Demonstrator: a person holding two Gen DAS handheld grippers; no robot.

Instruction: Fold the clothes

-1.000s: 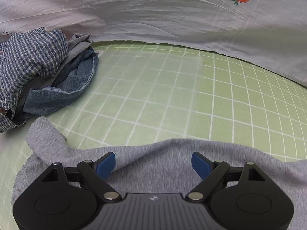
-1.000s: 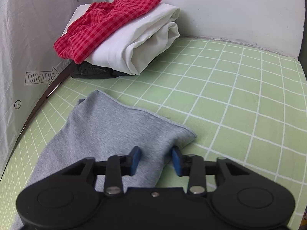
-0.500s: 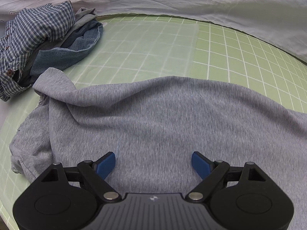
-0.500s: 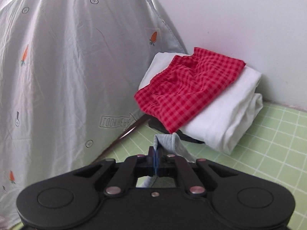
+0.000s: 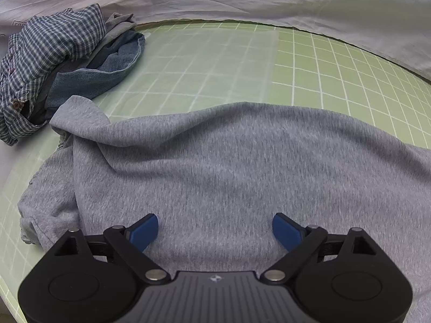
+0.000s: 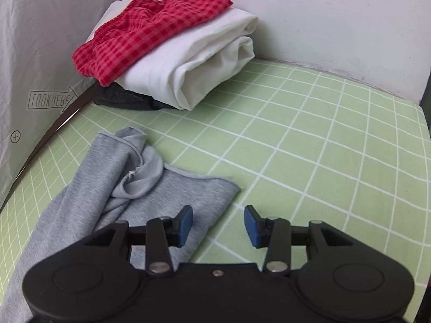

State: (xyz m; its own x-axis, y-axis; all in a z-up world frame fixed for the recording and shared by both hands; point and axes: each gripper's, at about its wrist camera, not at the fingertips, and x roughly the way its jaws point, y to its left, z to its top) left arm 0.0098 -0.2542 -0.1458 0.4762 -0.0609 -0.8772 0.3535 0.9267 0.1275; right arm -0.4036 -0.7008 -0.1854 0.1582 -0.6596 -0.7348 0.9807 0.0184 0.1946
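Heather-grey garment (image 5: 229, 161) on a light green mat (image 6: 309, 134) ruled with a white grid. Blue-and-white checked shirt (image 5: 48, 51) over faded blue denim (image 5: 107, 70). Red gingham shorts (image 6: 145, 32) on white folded cloth (image 6: 194, 64), above a black item (image 6: 121, 99). Pale backdrop sheet (image 6: 40, 40) printed with an orange carrot. Black tongs with blue pads (image 5: 144, 230).

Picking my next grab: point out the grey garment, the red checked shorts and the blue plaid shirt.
grey garment (image 5: 229, 161), left wrist view, middle of the spread body.
red checked shorts (image 6: 150, 27), right wrist view, centre of the top panel.
blue plaid shirt (image 5: 54, 45), left wrist view, crumpled upper fold.
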